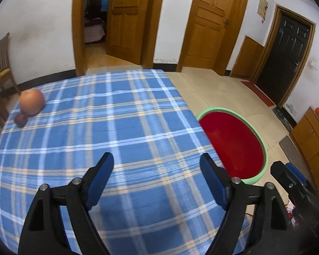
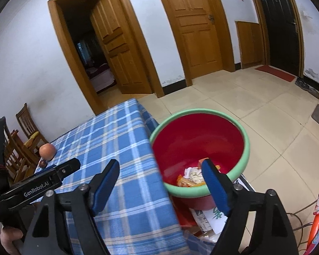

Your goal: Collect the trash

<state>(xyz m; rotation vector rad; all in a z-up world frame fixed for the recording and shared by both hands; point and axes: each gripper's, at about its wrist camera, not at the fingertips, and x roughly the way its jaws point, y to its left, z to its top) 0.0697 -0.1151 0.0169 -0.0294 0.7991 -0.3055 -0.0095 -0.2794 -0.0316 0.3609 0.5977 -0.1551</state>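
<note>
A red basin with a green rim [image 2: 202, 111] stands beside the right edge of the table; its rim [image 1: 220, 108] also shows in the left wrist view. Trash [image 2: 191, 175], orange peel and crumpled white tissue, lies at its bottom. My right gripper [image 2: 160, 164] is open and empty, one finger over the blue plaid tablecloth [image 2: 108, 136], the other over the basin's near rim. Over the tablecloth [image 1: 121, 131], my left gripper [image 1: 157, 159] is also open with nothing between its fingers.
A round orange fruit [image 1: 31, 101] and a small dark red fruit [image 1: 20, 119] sit at the table's far left corner. Wooden chairs [image 2: 25, 125] stand beyond it. Papers [image 2: 210, 218] lie under the basin. Tiled floor [image 2: 265, 114] spreads to the right.
</note>
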